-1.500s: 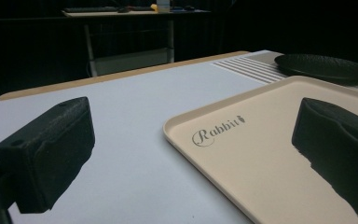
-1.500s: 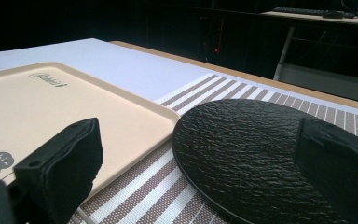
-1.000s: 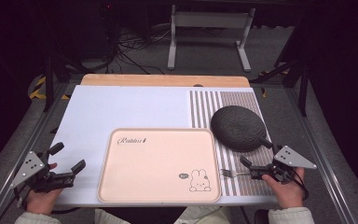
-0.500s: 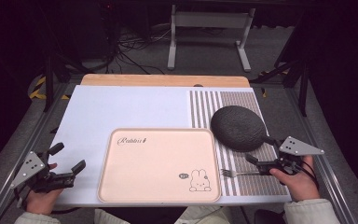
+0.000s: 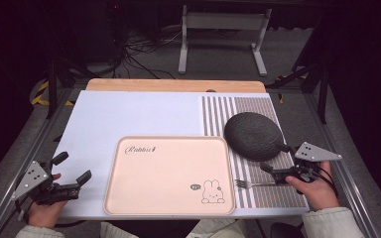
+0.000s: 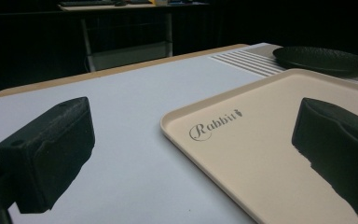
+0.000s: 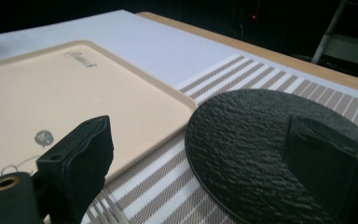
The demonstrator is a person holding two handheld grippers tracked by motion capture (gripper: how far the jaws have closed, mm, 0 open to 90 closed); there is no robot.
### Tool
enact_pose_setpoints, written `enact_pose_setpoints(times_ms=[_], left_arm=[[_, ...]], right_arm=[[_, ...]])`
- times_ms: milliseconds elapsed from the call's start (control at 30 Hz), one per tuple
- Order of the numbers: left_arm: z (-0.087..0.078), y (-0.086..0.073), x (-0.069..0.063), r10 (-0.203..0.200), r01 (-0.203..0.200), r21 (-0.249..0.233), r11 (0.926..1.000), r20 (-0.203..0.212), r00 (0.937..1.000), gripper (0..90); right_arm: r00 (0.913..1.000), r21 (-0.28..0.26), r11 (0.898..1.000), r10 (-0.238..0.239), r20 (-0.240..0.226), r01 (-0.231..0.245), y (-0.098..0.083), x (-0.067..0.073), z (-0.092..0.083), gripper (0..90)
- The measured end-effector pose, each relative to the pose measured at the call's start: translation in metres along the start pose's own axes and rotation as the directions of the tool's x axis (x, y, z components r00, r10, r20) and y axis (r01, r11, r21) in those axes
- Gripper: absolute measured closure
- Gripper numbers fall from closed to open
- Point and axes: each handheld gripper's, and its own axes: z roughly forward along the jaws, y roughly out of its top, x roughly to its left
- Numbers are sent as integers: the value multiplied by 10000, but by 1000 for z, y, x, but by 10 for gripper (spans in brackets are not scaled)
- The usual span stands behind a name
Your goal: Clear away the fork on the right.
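Observation:
A beige tray [image 5: 168, 173] with a rabbit drawing and the word "Rabbit" lies at the front middle of the white table. A round black plate [image 5: 253, 135] rests on the striped placemat [image 5: 228, 109] to its right. On the mat a fork [image 5: 248, 184] lies just right of the tray, tines toward it. My right gripper [image 5: 273, 173] hovers over the fork's handle end. Its jaws have just been closing slightly but stand open, with nothing between them in the right gripper view [image 7: 196, 163]. My left gripper [image 5: 73, 167] is open at the tray's left, and it holds nothing [image 6: 191, 149].
A wooden strip [image 5: 176, 85] runs along the table's far edge. Metal rails [image 5: 39, 148] flank the table. Beyond it stand a metal frame [image 5: 221, 29] and cables on a dark floor. Bare white table [image 5: 129, 114] stretches behind the tray.
My right gripper has risen a little and drawn slightly to the right, away from the tray. The fork stays on the mat. The left gripper has kept still.

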Motion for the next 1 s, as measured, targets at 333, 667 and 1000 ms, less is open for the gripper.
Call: enact_pose_setpoints(times_ms=[333, 667, 1000], left_arm=[[0, 1, 0, 32, -32, -28, 10000, 52, 10000, 0], [0, 0, 0, 12, -12, -43, 10000, 42, 10000, 0], [0, 0, 0, 22, -22, -19, 10000, 32, 10000, 0]], right_arm=[[9880, 1415, 9779, -1500, -362, 1537, 48, -1, -2, 111], [9550, 3399, 8926, -2700, -1230, 2962, 59, -6, 4, 134], [9181, 4592, 7979, -3004, -2586, 3905, 62, -5, 10, 151]])
